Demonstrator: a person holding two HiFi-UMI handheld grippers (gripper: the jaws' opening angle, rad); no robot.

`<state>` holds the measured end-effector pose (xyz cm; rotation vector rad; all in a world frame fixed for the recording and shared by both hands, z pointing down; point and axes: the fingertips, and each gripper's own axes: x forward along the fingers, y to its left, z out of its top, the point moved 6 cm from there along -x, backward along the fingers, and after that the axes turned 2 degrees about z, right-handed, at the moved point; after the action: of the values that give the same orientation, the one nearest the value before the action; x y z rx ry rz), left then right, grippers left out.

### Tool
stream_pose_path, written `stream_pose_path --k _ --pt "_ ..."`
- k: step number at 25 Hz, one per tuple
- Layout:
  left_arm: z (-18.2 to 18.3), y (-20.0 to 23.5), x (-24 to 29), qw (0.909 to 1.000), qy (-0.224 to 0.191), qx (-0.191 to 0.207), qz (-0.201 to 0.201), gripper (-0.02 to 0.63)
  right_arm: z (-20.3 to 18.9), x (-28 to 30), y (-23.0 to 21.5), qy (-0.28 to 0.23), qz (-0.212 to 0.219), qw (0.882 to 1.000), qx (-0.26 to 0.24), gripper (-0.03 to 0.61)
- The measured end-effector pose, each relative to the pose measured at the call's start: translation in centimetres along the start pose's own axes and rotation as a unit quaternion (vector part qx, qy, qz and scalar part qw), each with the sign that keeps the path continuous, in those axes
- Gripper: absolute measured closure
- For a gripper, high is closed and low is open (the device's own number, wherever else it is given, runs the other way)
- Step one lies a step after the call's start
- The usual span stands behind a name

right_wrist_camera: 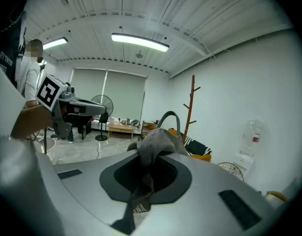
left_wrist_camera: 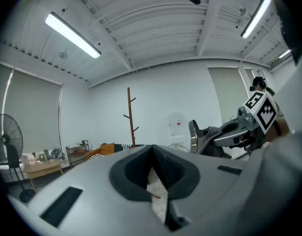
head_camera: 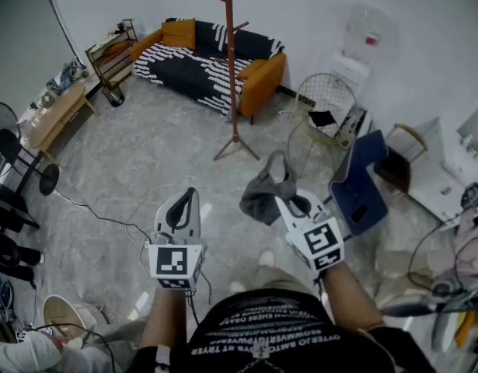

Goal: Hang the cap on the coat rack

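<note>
Gripping the cap, right gripper; left gripper closed, empty. Only head view shows coat rack base.

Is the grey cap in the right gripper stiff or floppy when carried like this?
Probably floppy: the cap sags in folds from the right gripper, whose jaws pinch one fold of cloth. Likely light, since that small pinch holds it. Its strap loop arches up, so seems stiffer.

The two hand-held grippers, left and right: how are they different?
The right hand-held gripper pinches the grey cap; the left hand-held gripper holds nothing. The right hand-held gripper slants inward across the person's front; the left hand-held gripper points straight ahead. Both are pale grey, and both have their jaws together.
</note>
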<state>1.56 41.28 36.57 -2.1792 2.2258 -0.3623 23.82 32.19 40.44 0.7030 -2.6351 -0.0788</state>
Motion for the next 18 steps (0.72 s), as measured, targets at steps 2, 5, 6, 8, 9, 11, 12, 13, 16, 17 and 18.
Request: stream_pose_path --k 2,5,6,8,9,11,12,13,16,17,18 --pt "-0.2 0.0 0.6 0.9999 0.005 0.010 0.003 0.620 -0.1 0.5 -0.2 -0.002 0.001 1.000 0.002 0.561" --pt "-0.3 0.5 1.6 0.9998 0.003 0.019 0.008 0.620 0.1 1.8 -0.9 -0.009 -0.003 1.000 0.002 0.561" --pt "-0.3 0.9 2.0 0.9998 0.002 0.019 0.010 0.620 0.2 2.4 -1.2 -0.012 -0.004 1.000 0.003 0.561" --pt "-0.5 1.7 3.1 0.9996 0.004 0.025 0.012 0.620 0.4 3.6 -2.0 -0.017 -0.003 1.000 0.005 0.561" --pt "-0.6 2.0 3.8 0.9996 0.005 0.024 0.013 0.620 0.6 4.2 -2.5 -0.019 -0.002 1.000 0.006 0.561" --pt "-0.3 2.4 5.4 0.9998 0.003 0.014 0.012 0.620 0.9 5.4 -3.6 -0.024 -0.001 1.000 0.009 0.561" --pt "-0.1 2.6 6.2 0.9999 0.001 0.009 0.012 0.620 1.1 6.1 -4.3 -0.027 -0.001 1.000 0.011 0.561" --pt "0.0 2.8 7.0 0.9999 -0.001 0.008 0.011 0.620 1.3 6.7 -4.9 -0.030 -0.002 0.999 0.012 0.561" --pt "0.2 3.6 9.0 0.9999 0.000 0.006 0.010 0.620 1.6 8.5 -6.5 -0.033 -0.004 0.999 0.014 0.561" --pt "0.2 3.8 9.7 0.9999 0.001 0.008 0.009 0.620 1.7 9.1 -7.1 -0.032 -0.003 0.999 0.014 0.561" --pt "0.1 4.0 10.4 0.9999 0.002 0.009 0.010 0.620 1.7 9.6 -7.6 -0.030 -0.001 0.999 0.014 0.561"
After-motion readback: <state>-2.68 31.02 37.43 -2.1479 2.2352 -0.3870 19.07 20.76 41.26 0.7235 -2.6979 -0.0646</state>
